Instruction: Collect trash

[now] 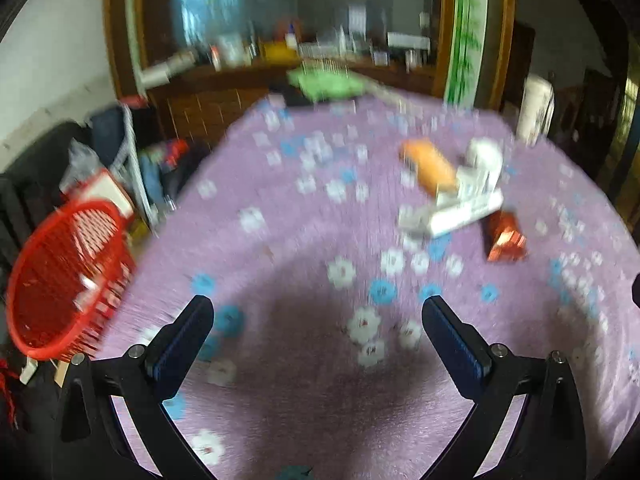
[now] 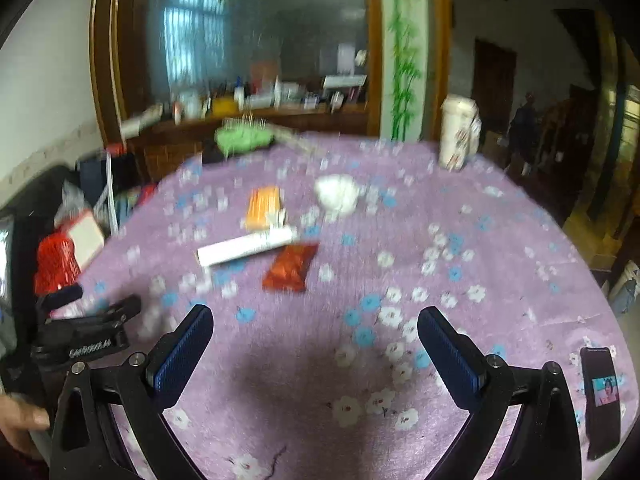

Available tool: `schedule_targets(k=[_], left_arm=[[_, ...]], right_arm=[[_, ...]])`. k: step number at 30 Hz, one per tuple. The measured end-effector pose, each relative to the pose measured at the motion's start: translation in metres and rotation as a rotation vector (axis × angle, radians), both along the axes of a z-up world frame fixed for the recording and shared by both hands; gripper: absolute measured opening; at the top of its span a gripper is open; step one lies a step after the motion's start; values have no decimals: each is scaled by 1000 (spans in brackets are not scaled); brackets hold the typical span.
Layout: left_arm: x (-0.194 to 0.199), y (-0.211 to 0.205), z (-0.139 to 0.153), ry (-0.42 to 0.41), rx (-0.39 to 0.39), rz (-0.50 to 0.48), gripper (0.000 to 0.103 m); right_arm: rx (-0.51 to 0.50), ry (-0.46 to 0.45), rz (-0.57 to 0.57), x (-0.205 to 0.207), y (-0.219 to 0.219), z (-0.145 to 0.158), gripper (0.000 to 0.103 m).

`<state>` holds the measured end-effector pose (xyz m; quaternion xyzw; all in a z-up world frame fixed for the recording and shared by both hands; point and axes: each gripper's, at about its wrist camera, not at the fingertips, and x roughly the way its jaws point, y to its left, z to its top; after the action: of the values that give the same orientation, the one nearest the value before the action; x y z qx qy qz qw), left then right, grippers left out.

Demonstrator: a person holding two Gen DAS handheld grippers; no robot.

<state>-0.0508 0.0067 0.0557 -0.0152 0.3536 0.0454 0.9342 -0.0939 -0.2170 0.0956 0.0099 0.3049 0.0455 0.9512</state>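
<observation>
Trash lies on the purple flowered tablecloth (image 2: 400,240): an orange packet (image 2: 264,206), a long white box (image 2: 246,246), a red foil wrapper (image 2: 290,267) and a crumpled white tissue (image 2: 336,196). The same items show blurred in the left wrist view: orange packet (image 1: 430,166), white box (image 1: 460,210), red wrapper (image 1: 505,238), tissue (image 1: 484,154). A red mesh basket (image 1: 64,280) stands at the table's left edge, also in the right wrist view (image 2: 54,264). My left gripper (image 1: 318,320) is open and empty above the cloth (image 1: 304,208). My right gripper (image 2: 316,328) is open and empty.
A white cup (image 2: 458,136) stands at the far right of the table. A green object (image 2: 242,138) lies at the far edge. A phone (image 2: 602,394) lies near the right edge. A cluttered wooden cabinet (image 2: 256,116) stands behind. The left gripper's body (image 2: 84,336) shows at left.
</observation>
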Motion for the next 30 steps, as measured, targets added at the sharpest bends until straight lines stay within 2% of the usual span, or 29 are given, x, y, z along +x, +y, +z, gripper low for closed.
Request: schedule_targets(k=[2, 6, 8, 10, 15, 30], left_arm=[[-26, -1, 21, -115, 22, -2, 103], [-62, 0, 42, -222, 37, -15, 103], [-79, 3, 49, -269, 33, -4, 103], [-93, 5, 53, -313, 31, 22, 103], [-111, 7, 59, -345, 39, 31, 103], [-107, 7, 48, -290, 36, 27, 103]], right_arm=[[18, -96, -22, -19, -2, 14, 103], [-27, -294, -28, -63, 6, 30, 103], [-48, -321, -25, -76, 10, 29, 103], [-54, -323, -12, -86, 16, 28, 103], [-54, -326, -10, -100, 18, 25, 103], [-34, -286, -13, -102, 16, 22, 103]])
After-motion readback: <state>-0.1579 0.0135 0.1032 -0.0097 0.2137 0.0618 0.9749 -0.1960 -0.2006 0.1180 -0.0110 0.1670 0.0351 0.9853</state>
